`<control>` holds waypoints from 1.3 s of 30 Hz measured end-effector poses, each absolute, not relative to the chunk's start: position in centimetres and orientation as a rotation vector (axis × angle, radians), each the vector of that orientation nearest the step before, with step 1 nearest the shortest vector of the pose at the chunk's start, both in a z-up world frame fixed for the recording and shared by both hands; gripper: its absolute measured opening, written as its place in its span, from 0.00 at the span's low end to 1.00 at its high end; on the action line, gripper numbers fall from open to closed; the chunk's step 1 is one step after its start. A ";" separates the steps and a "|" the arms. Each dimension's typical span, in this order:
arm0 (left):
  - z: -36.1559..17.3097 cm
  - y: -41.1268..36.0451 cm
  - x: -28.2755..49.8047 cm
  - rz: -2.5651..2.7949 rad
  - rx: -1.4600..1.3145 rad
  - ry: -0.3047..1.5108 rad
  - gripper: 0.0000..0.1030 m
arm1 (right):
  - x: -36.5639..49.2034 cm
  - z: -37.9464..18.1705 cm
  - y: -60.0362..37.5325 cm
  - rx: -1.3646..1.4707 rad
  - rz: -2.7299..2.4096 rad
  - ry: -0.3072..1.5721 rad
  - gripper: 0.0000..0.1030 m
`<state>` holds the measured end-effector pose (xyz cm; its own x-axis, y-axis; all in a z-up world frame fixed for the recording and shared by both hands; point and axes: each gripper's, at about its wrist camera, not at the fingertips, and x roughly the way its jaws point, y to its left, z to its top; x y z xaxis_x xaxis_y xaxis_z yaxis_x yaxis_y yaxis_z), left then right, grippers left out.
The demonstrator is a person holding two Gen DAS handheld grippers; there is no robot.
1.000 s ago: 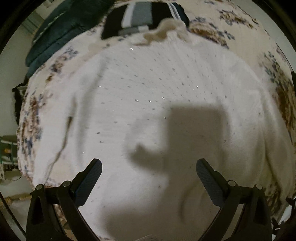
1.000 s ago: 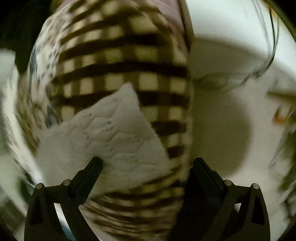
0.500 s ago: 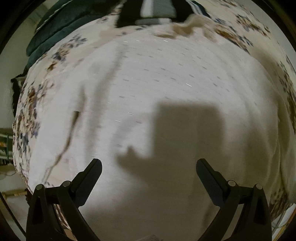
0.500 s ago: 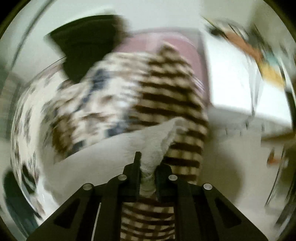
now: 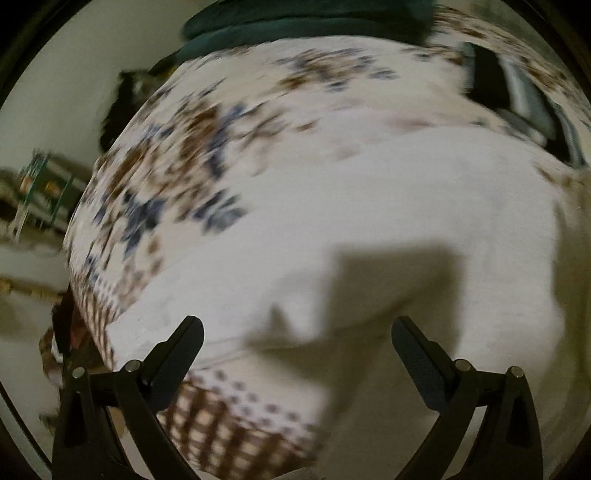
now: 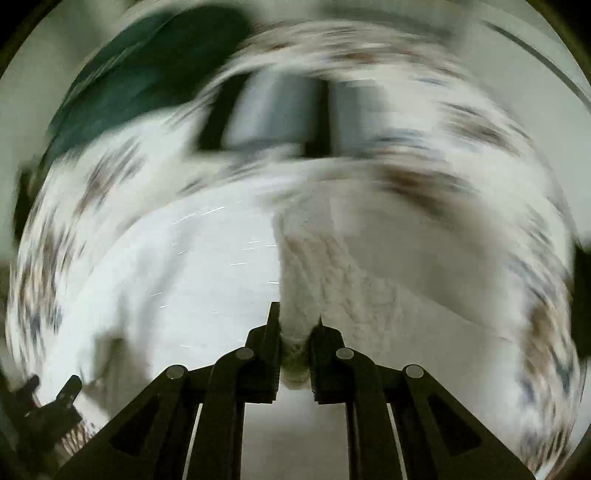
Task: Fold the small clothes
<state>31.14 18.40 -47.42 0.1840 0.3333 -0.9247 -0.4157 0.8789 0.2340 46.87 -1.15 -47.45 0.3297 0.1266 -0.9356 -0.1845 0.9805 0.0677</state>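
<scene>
Through the left wrist camera I saw my left gripper (image 5: 297, 334) with its jaws spread wide and nothing between them, hovering over the white knit sweater (image 5: 388, 206) that lay spread across the floral bedspread (image 5: 192, 155). The gripper's blocky shadow fell on the sweater just ahead of the fingertips. Near the lower edge of that view the sweater's hem ended over a patch of brown checked fabric (image 5: 221, 432), which I took to be part of the bedding, though the blur made it hard to be sure. A dark green blanket (image 5: 295, 18) sat bunched at the far edge of the bed, and a black-and-grey striped garment (image 5: 517, 92) lay beyond the sweater at the upper right. Off the bed to the left I could make out only smeared clutter against a pale wall. In the right wrist view my right gripper (image 6: 295, 325) had its jaws pressed together on a fold of the sweater (image 6: 332, 266), the cable-knit cloth rising in a raised ridge from the pinch while the rest stayed flat on the bed to the left. The striped garment (image 6: 280, 107) and green blanket (image 6: 140, 74) showed beyond it, heavily blurred.
</scene>
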 end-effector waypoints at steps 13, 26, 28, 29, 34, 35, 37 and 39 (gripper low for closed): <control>-48.9 26.8 27.5 0.657 -0.207 1.289 1.00 | 45.9 -55.4 16.7 -0.299 0.417 1.324 0.20; -48.5 37.4 18.1 0.700 -0.710 1.247 1.00 | 41.7 -52.9 -5.9 0.207 0.151 1.494 0.75; -50.2 39.1 16.4 0.711 -0.863 1.227 1.00 | 41.2 -54.4 -8.2 0.204 0.088 1.536 0.75; -51.1 39.6 15.9 0.720 -0.922 1.225 1.00 | 40.9 -55.0 -8.8 0.213 0.069 1.551 0.75; -56.2 41.2 14.6 0.760 -1.180 1.198 0.85 | 39.6 -56.5 -10.9 0.264 0.016 1.584 0.75; -56.5 41.4 14.6 0.785 -1.190 1.187 0.70 | 39.4 -56.6 -11.0 0.267 0.010 1.584 0.75; -56.3 41.9 14.4 0.852 -1.185 1.160 0.39 | 39.4 -56.8 -10.9 0.267 0.000 1.587 0.75; -55.4 42.2 14.4 0.870 -1.180 1.113 0.07 | 39.5 -56.6 -10.9 0.262 -0.003 1.577 0.75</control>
<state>14.39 42.20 -55.37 0.2535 -0.0355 -0.9667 -0.9467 0.1964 -0.2555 39.46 -10.91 -56.60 -0.0001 0.1638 -0.9865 0.1681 0.9724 0.1615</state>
